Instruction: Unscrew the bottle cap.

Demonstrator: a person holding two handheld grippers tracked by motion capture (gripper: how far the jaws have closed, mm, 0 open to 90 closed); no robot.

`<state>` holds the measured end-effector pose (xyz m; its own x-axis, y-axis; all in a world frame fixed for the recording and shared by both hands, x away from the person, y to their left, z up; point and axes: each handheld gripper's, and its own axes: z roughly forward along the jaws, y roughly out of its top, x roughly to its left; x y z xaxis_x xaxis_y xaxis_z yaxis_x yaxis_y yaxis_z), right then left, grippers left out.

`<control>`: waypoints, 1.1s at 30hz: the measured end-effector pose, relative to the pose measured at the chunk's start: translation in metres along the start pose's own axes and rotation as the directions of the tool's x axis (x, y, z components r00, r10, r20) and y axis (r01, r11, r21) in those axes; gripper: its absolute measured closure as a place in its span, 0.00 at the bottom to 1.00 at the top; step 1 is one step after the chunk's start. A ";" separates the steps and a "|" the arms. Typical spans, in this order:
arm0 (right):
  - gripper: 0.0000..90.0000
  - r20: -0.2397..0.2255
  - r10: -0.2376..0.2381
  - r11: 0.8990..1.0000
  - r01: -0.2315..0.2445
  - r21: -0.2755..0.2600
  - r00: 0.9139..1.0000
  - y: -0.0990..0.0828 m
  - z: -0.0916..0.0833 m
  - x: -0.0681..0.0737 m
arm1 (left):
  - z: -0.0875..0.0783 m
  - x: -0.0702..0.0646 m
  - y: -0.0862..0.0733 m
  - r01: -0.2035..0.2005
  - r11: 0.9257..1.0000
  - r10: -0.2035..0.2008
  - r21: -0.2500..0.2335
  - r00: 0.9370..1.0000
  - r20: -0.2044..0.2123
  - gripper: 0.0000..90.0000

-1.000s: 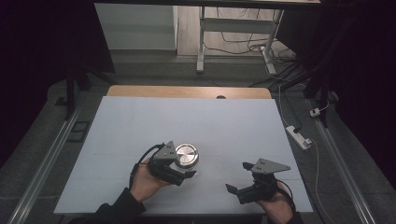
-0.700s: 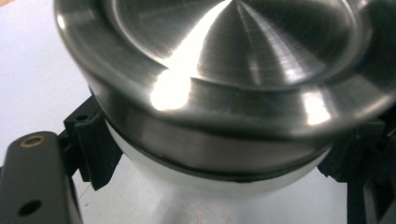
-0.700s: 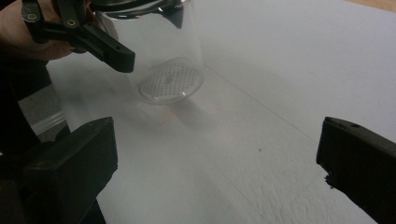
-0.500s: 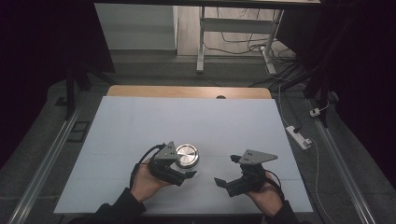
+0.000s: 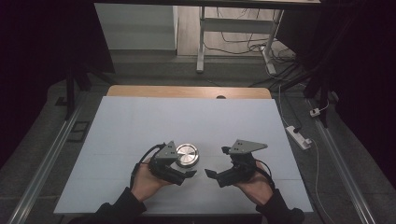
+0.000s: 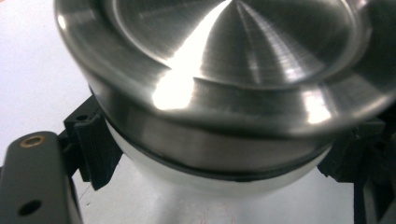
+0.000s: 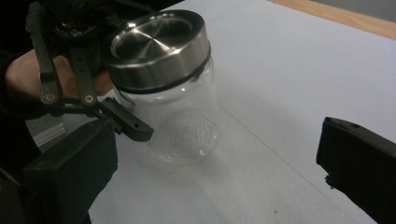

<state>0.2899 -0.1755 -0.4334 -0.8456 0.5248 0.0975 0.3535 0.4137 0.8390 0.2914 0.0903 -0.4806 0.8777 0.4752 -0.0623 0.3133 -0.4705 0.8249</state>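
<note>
So nearest the camera in the high view you've got both forearms in dark sleeves coming up from the bottom edge, each hand wrapped around a black two-jaw gripper with a grey three-cornered plate on top.

The left gripper (image 5: pixel 186 173) is clamped on a clear glass jar with a brushed steel lid (image 5: pixel 187 154). In the left gripper view the jar's lid is huge and right up against the lens, with a black seal ring under the metal rim and the clear glass body below it, and the black jaws sit tight on either side of the glass just under the lid. From the right gripper view you can see the same grip from the other side: the left gripper's jaw pressed against the glass wall, jar upright on the table, a dimpled pattern showing at its base.

The right gripper (image 5: pixel 214 176) is just beside the jar but not touching it. Its jaws stand wide apart with nothing between them, pointed over toward the jar and the left gripper.

Everything sits on a pale grey-white table top (image 5: pixel 140 126), with the jar in the near half, a bit left of centre. Further back there's a strip of light wood (image 5: pixel 187 91) along the far edge.

Beyond that it's dark floor, a white power strip (image 5: pixel 299 136) off to the right, and white metal desk legs (image 5: pixel 201 42) with loose cables at the very back.
</note>
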 end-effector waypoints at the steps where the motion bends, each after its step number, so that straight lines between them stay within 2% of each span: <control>1: 0.00 -0.003 -0.002 1.000 0.002 0.001 1.000 0.002 0.001 0.001 | 0.000 0.000 0.000 0.001 1.000 -0.001 0.000 1.000 0.000 0.18; 11: 0.00 -0.023 -0.046 0.999 0.046 -0.003 0.999 0.020 0.014 0.011 | 0.005 -0.001 0.000 0.000 1.000 0.000 0.011 1.000 0.004 0.18; 24: 0.00 -0.028 -0.104 0.994 0.104 0.018 0.994 0.033 0.044 0.023 | 0.009 -0.005 0.002 0.001 1.000 -0.001 0.022 1.000 0.014 0.18; 32: 0.12 -0.039 -0.100 0.995 0.100 0.005 0.994 0.033 0.056 0.025 | 0.010 -0.005 0.003 0.009 1.000 -0.010 0.026 1.000 0.016 0.18; 33: 0.19 -0.051 -0.108 0.994 0.107 -0.007 0.993 0.032 0.056 0.026 | 0.010 -0.005 0.002 0.012 1.000 -0.012 0.026 1.000 0.017 0.18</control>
<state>0.3017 -0.1064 -0.4339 -0.8979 0.4389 0.0336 0.2577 0.4621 0.8486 0.2915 0.0790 -0.4841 0.8797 0.4684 -0.0816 0.3328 -0.4839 0.8094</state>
